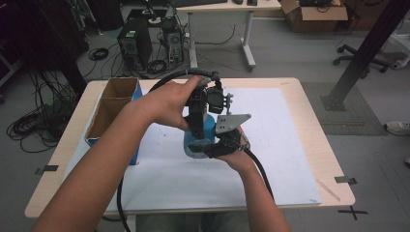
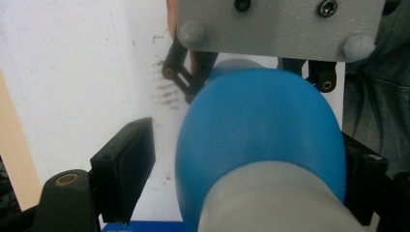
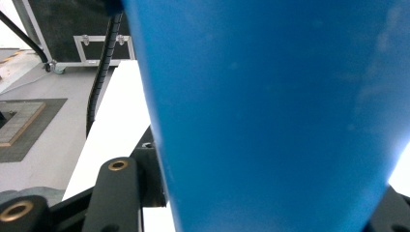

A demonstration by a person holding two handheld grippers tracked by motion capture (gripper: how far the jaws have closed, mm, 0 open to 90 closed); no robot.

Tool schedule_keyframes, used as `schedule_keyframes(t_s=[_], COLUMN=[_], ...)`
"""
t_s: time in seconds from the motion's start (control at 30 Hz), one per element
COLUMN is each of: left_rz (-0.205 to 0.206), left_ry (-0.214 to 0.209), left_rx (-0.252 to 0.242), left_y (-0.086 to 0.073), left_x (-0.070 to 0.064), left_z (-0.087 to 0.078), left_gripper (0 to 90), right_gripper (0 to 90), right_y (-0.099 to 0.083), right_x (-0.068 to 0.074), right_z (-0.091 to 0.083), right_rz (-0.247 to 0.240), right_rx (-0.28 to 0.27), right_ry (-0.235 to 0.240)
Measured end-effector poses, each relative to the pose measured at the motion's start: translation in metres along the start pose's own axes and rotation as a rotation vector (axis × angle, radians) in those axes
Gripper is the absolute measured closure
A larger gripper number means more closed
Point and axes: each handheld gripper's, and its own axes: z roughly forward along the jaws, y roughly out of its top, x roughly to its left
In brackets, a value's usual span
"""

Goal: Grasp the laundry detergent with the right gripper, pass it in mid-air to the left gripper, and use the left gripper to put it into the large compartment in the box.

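Bottle [image 1: 199, 137]: blue plastic, smooth, likely light and slippery; beside box [image 1: 112, 107].
Left gripper [image 2: 241, 169]: fingers apart around its neck.
Right gripper [image 1: 223, 145]: clamps its body.

One blue bottle [image 1: 198, 140], plastic, smooth rounded shoulders, pale grey-white cap or neck at one end. Body intact, no label discernible. Position: above the white mat at the table's centre, between the two grippers; whether its base touches the mat cannot be determined
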Motion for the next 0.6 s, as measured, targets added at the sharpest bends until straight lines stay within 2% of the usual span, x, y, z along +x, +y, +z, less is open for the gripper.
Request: schedule_keyframes(t_s=[0.33,0.6], left_rz=[-0.002,-0.013], left_ry=[-0.016,-0.012], left_rx=[0.002,0.025], left_y=[0.0017,0.0028], left_x=[-0.0019,-0.0035], left_z=[-0.0014,-0.002], left_gripper=[36.7,37.5], right_gripper=[44.7,44.7], right_y=[0.0004,0.0012], right_x=[-0.0016,-0.0008], right_z=[-0.0017,-0.0005], right_rz=[0.006,-0.001], right_rx=[-0.003,0.002], right_ry=[-0.009,-0.016])
